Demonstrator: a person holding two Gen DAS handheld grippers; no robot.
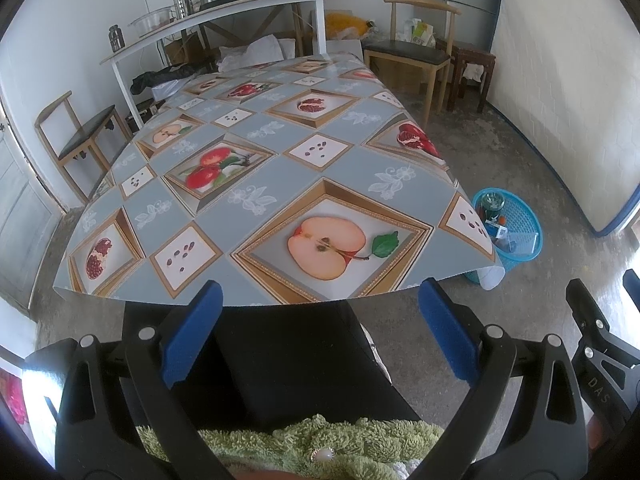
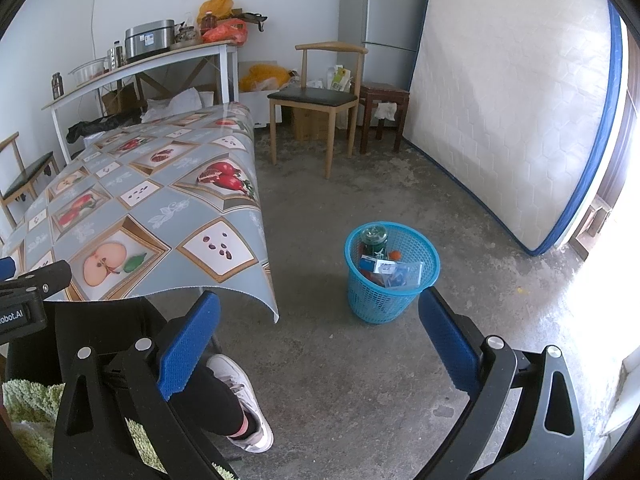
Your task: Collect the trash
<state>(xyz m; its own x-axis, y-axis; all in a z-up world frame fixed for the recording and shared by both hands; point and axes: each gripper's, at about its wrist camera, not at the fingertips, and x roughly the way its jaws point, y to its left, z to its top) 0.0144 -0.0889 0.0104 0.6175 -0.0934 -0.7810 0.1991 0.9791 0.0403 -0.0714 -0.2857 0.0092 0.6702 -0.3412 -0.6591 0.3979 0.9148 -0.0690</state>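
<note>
left wrist: nearest, the left gripper [image 1: 318, 322] is held released and empty over a lap, since nothing is left on the tablecloth [image 1: 256, 184] to be picked. the bin [image 1: 510, 236] is set on the floor just beside the table's corner for easy drops.

right wrist: the right gripper [image 2: 318, 332] is likewise spread, holding nothing, and aimed toward the bin [image 2: 390, 272], where the trash [image 2: 390, 270] is already gathered; collection is judged done.

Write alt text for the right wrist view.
A blue plastic mesh wastebasket holding mixed trash stands on the grey concrete floor, seen between the open right gripper. The fruit-print tablecloth lies left of it.
</note>
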